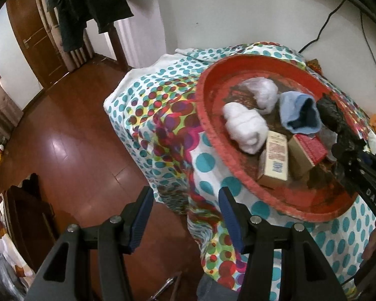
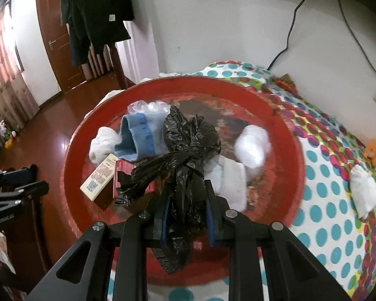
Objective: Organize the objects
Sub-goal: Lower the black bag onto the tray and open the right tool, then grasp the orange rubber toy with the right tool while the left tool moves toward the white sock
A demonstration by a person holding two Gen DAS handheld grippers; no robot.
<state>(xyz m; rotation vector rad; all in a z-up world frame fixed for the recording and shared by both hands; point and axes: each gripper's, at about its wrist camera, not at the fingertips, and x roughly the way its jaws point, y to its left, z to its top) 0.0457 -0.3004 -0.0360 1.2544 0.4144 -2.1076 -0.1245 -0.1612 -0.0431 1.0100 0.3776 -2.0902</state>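
Dotted cloth [image 1: 205,161] covers the tabletop under a red tray [image 2: 288,130]. Right tool [image 2: 186,195] clamps a black plastic bag [image 2: 190,135] above the tray; left tool [image 1: 185,210] gapes wide, empty.

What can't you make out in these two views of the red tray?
- Red box: right wrist view, mostly hidden behind the black plastic bag.
- Print on the cream carton: left wrist view, blurred.
- White cloth: right wrist view, motion-blurred.
- Red tray: near rim hidden by the right gripper.
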